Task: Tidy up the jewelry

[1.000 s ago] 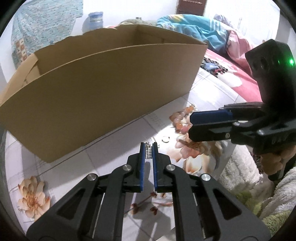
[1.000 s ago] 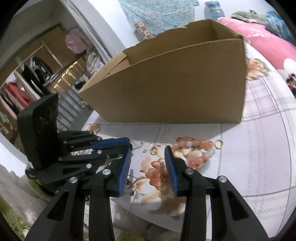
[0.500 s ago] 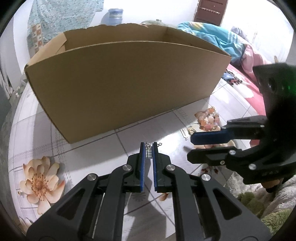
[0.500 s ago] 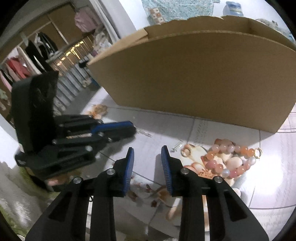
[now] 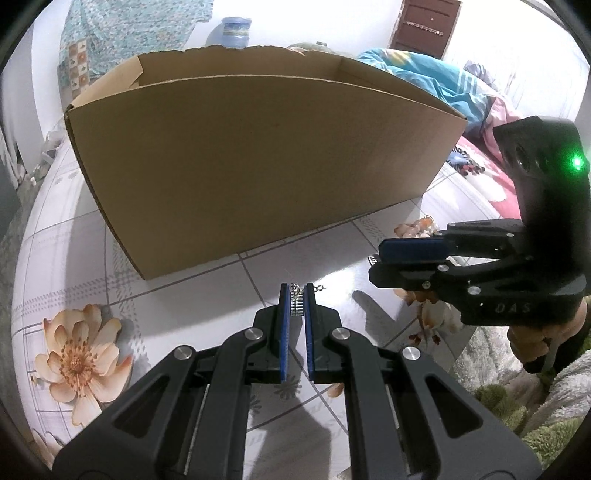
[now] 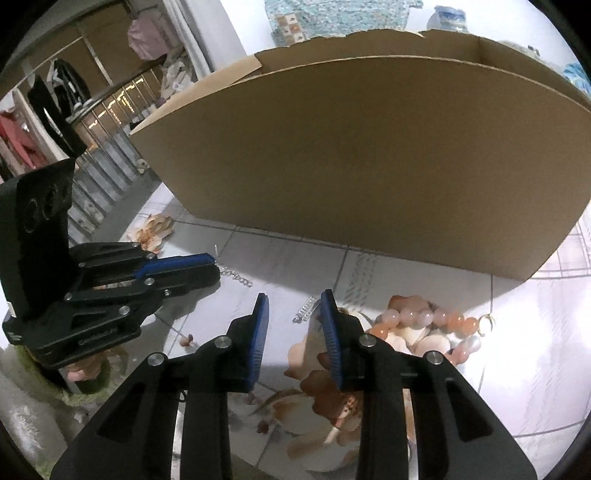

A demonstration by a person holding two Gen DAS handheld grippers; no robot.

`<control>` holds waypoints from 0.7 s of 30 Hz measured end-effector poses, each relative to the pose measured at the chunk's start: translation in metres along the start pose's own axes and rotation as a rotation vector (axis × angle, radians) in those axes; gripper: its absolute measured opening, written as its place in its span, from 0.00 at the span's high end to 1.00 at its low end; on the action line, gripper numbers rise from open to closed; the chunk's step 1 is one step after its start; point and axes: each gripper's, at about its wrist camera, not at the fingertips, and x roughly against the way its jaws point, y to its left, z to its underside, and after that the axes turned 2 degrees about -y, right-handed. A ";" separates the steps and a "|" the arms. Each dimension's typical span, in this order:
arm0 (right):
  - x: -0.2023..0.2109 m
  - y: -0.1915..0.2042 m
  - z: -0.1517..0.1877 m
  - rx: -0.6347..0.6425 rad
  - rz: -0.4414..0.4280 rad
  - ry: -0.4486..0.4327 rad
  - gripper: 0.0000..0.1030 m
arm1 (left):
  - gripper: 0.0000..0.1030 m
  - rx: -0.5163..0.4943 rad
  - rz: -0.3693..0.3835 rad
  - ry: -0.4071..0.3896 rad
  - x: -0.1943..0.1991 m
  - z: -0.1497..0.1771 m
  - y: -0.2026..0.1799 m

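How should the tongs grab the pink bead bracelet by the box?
Pinch one strand of the bead bracelet on its near side, coming down from above. It lies flat in a loose heap on the table, with the cardboard box close behind.

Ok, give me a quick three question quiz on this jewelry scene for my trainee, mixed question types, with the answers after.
1. True or false: the left gripper is shut on a small silver earring.
2. Which lies nearest the right gripper? A) silver earring on the tablecloth B) gold ring C) water jug
3. Fill in: the pink bead bracelet lies in front of the ___ box.

Key: 1 true; 2 A; 3 cardboard.
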 end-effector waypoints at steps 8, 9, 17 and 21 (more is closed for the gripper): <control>-0.003 0.022 0.003 0.158 0.158 0.020 0.84 | 0.94 0.003 0.004 -0.004 -0.001 0.000 0.000; -0.003 0.022 0.003 0.160 0.157 0.023 0.87 | 0.94 0.004 0.006 -0.004 -0.001 0.000 0.000; 0.000 0.016 0.000 0.113 0.117 0.033 0.95 | 0.94 0.005 0.007 -0.008 0.001 0.001 -0.001; 0.001 0.013 0.001 0.089 0.102 0.035 0.95 | 0.94 0.006 0.008 -0.013 0.002 0.001 0.001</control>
